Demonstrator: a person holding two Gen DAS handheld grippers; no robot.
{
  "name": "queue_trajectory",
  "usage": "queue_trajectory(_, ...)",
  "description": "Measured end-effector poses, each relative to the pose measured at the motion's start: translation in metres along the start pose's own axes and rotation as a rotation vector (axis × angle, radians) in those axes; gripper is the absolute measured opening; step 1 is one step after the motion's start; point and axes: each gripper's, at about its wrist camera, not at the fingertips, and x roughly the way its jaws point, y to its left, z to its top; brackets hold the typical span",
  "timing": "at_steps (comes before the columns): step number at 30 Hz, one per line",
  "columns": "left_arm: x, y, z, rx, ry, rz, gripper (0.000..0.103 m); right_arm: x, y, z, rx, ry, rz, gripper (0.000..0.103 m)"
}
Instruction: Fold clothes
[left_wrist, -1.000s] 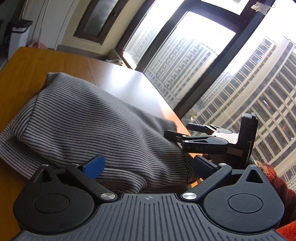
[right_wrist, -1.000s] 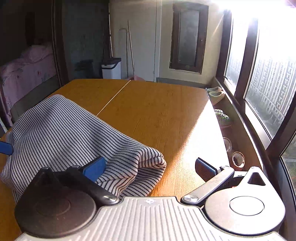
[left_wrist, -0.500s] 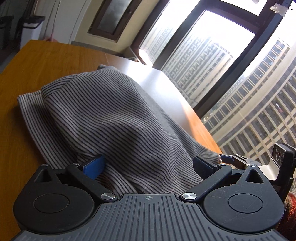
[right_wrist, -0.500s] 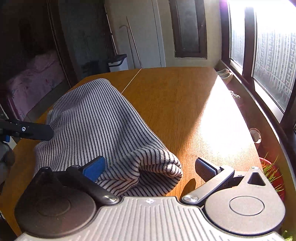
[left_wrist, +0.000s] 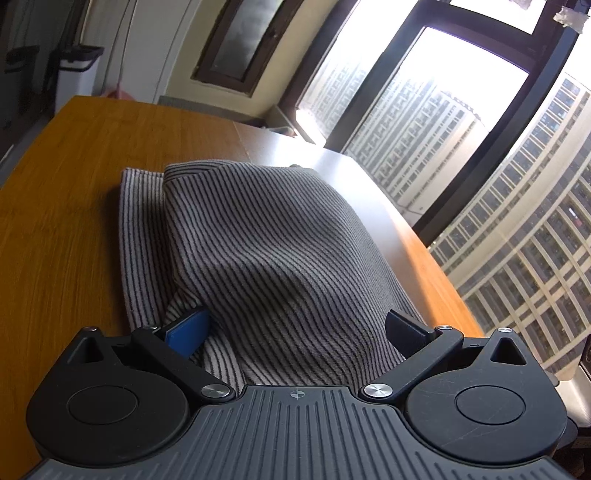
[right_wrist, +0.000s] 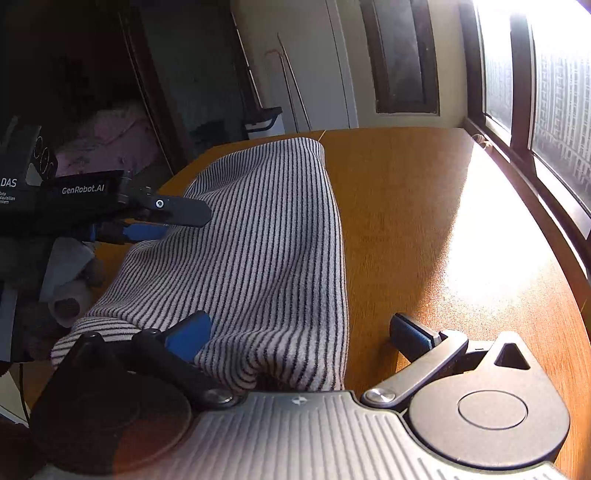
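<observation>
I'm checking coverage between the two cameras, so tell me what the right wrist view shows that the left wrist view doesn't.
Only the right wrist view shows the left gripper from the side, at the far left edge of the striped garment, plus a bed with pink bedding in the dark room behind. Only the left wrist view shows the high-rise buildings clearly through the window. Both show the garment draped into open jaws, the wooden table and a white bin.
</observation>
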Motion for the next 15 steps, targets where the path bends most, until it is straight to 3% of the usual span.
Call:
queue_trajectory(5,-0.004,-0.001,-0.001,0.005,0.008,0.001,0.103,-0.001,0.004,0.001,0.009,0.002,-0.008,0.103)
queue_trajectory(9,-0.014,-0.01,-0.009,0.027,0.012,0.042,0.103,0.0,0.002,0.0,0.009,-0.002,-0.004,0.103)
queue_trajectory(15,-0.038,-0.032,-0.021,0.143,-0.004,0.06,0.103,0.002,0.004,-0.003,0.006,-0.007,-0.006,0.103)
